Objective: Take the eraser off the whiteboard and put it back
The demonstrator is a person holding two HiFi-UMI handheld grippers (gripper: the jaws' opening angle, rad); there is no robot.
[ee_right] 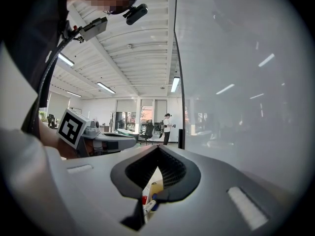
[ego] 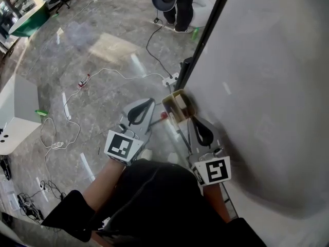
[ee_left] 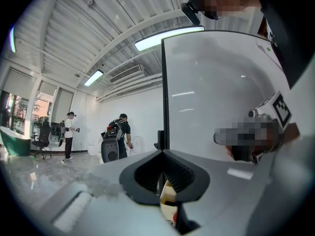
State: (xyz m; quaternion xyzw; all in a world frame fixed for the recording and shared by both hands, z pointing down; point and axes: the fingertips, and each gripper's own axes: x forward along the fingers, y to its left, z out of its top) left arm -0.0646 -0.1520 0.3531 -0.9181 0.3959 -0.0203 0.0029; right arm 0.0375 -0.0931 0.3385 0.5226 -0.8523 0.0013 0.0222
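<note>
The tan eraser [ego: 177, 107] sits at the whiteboard's [ego: 267, 86] black left edge, by the tray with a red marker [ego: 164, 115]. My left gripper [ego: 149, 101] hovers just left of the eraser with its jaws shut on nothing. My right gripper [ego: 194, 119] lies along the board just below the eraser, its tips together and nothing between them. In the left gripper view the left gripper's [ee_left: 161, 154] closed tips point past the board edge, and a pale piece of the eraser [ee_left: 168, 194] shows beneath them. The right gripper view has the right gripper [ee_right: 157, 149] with markers [ee_right: 149, 203] under it.
White cables [ego: 110, 72] and a power strip [ego: 170, 80] lie on the grey stone floor. A person [ego: 178, 6] stands at the far end of the board. A white table [ego: 18, 112] is at the left. Two people [ee_left: 115, 136] stand across the room.
</note>
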